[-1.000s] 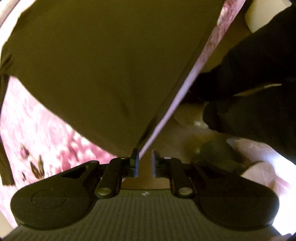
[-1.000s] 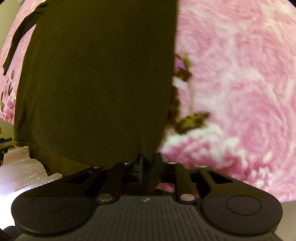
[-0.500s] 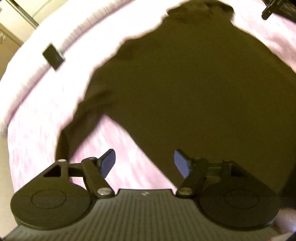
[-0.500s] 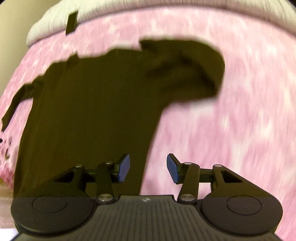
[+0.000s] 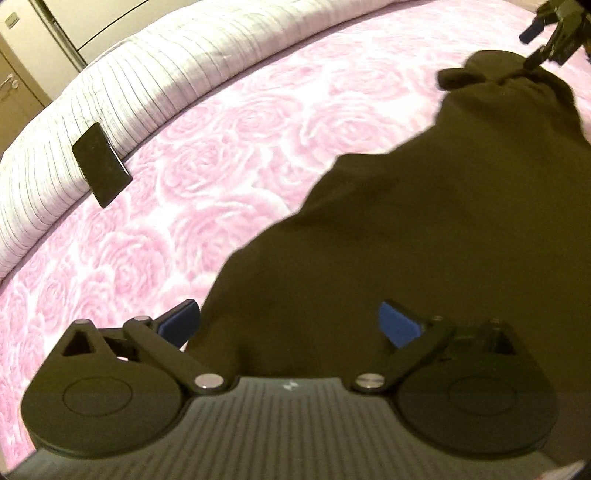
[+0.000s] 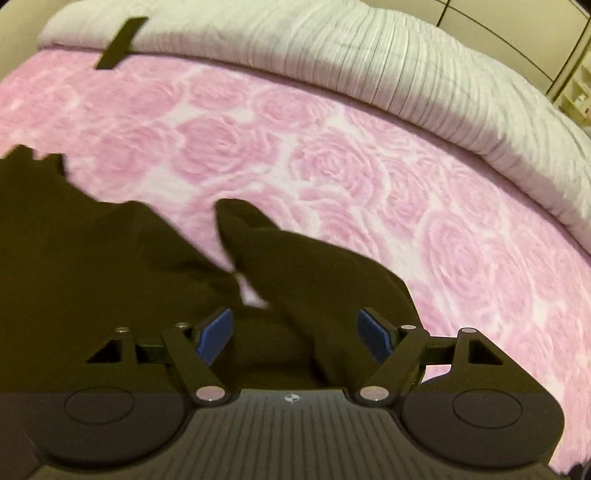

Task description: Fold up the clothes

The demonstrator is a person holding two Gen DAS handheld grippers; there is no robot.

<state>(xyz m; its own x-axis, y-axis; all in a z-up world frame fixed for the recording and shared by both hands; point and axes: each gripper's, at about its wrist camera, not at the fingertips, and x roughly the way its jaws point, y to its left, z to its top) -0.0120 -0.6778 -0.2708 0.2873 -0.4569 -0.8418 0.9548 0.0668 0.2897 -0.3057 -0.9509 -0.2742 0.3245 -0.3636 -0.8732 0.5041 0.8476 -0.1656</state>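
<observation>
A dark shirt (image 5: 424,229) lies spread on a pink rose-patterned blanket (image 5: 229,147), its near edge hidden behind the left gripper (image 5: 288,326), whose blue-padded fingers stand wide apart over the cloth, holding nothing. To the left, open blanket runs to a grey ribbed duvet (image 5: 122,85) with a black phone (image 5: 101,170) at its edge. Only the left view shows the right gripper (image 5: 554,26) from outside, at the shirt's far end. The right view shows that gripper (image 6: 295,334) spread open above a crumpled sleeve (image 6: 306,266); the shirt is cut off left, blanket free to the right.
</observation>
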